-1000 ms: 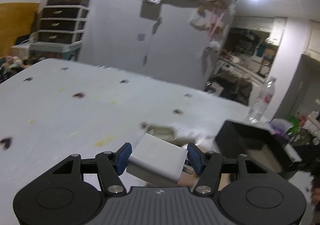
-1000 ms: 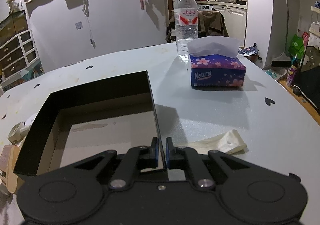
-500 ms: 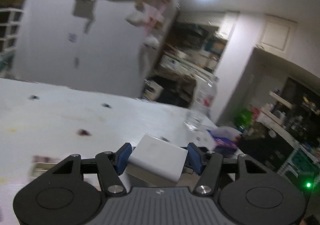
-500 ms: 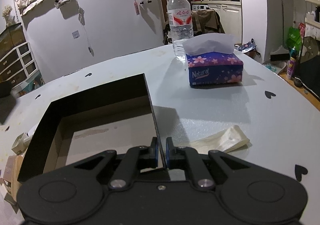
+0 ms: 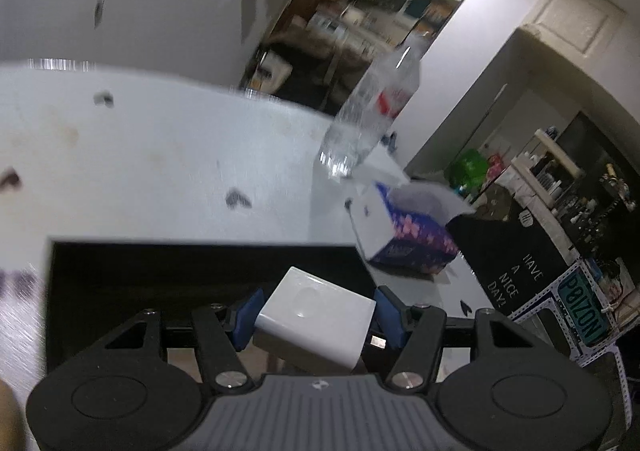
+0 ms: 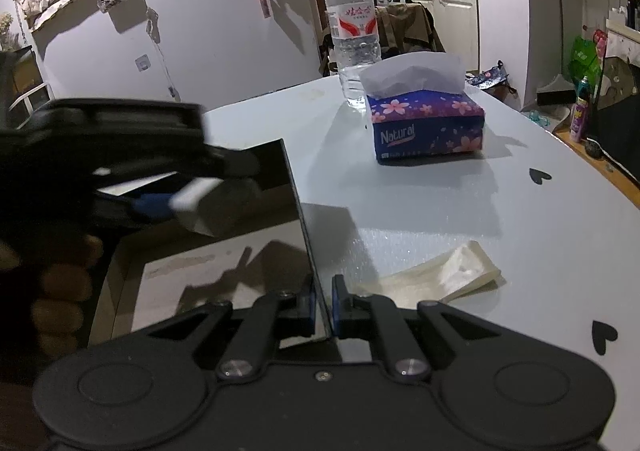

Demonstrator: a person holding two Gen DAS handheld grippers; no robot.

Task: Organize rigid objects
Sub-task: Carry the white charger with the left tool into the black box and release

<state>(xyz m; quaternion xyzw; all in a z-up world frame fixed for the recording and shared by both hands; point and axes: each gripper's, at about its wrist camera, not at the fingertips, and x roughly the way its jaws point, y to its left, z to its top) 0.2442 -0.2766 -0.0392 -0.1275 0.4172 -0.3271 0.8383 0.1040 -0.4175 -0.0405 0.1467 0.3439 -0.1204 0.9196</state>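
My left gripper (image 5: 316, 315) is shut on a white charger block (image 5: 316, 315) and holds it in the air over the open black box (image 5: 160, 263). In the right wrist view the left gripper (image 6: 160, 187) comes in blurred from the left with the white charger block (image 6: 200, 199) above the box floor (image 6: 224, 271). My right gripper (image 6: 322, 303) is shut on the thin right wall of the black box (image 6: 296, 195) at its near corner.
A purple tissue box (image 6: 428, 127) and a water bottle (image 6: 352, 31) stand on the white table (image 6: 440, 211) behind the box. A crumpled pale wrapper (image 6: 440, 275) lies right of my right gripper. The table edge runs at the far right.
My left gripper has swung right with the charger block, from over the bare table to above the black box. My right gripper has stayed clamped on the box wall.
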